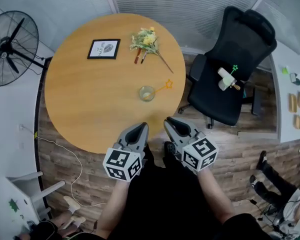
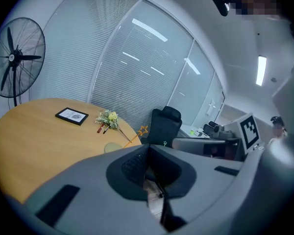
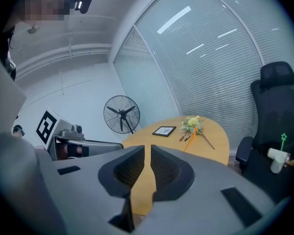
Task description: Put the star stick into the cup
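A clear cup [image 1: 147,93] stands on the round wooden table [image 1: 90,99], right of the middle. An orange star stick [image 1: 167,85] leans out of the cup toward the right, its star past the rim. The cup [image 2: 112,148] and orange star [image 2: 143,129] also show in the left gripper view. A green star stick [image 1: 235,68] lies on the black office chair [image 1: 225,99] beside a white roll [image 1: 225,79]. My left gripper [image 1: 142,126] hangs at the table's near edge, its tips together and empty. My right gripper [image 1: 169,120] is beside it, with a narrow empty gap [image 3: 147,145] between its jaws.
A framed picture [image 1: 103,48] and a bunch of yellow flowers [image 1: 146,39] lie at the table's far side. A standing fan [image 1: 12,49] is at the left. A white desk [image 1: 290,114] with small items runs along the right. A cable [image 1: 75,169] trails over the wooden floor.
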The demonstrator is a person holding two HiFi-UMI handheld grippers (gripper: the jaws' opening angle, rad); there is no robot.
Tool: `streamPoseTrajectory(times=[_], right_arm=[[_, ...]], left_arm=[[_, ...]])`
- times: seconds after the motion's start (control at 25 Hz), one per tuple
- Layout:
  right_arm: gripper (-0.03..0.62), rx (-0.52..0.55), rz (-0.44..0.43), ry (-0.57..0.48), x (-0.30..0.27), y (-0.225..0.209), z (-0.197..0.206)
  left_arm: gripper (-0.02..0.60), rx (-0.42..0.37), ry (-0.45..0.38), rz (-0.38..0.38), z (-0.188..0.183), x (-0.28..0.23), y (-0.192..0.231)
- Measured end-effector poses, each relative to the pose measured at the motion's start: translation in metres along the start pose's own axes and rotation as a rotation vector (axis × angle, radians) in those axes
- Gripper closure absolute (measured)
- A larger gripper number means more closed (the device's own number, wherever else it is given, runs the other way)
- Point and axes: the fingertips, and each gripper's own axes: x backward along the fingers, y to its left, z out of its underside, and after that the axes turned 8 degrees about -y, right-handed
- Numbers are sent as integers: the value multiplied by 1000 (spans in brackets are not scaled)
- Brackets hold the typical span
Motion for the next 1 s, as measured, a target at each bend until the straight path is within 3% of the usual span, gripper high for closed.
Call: streamPoseTrajectory(times=[0.44,1.0], right_arm=[[585,71,-171,-23,59,17,-14],[585,101,-260,-43,85,37,-21]], left_arm=[[583,29,-113,-157,19,33,-47],[583,-13,-187,-189,4,55,-78]])
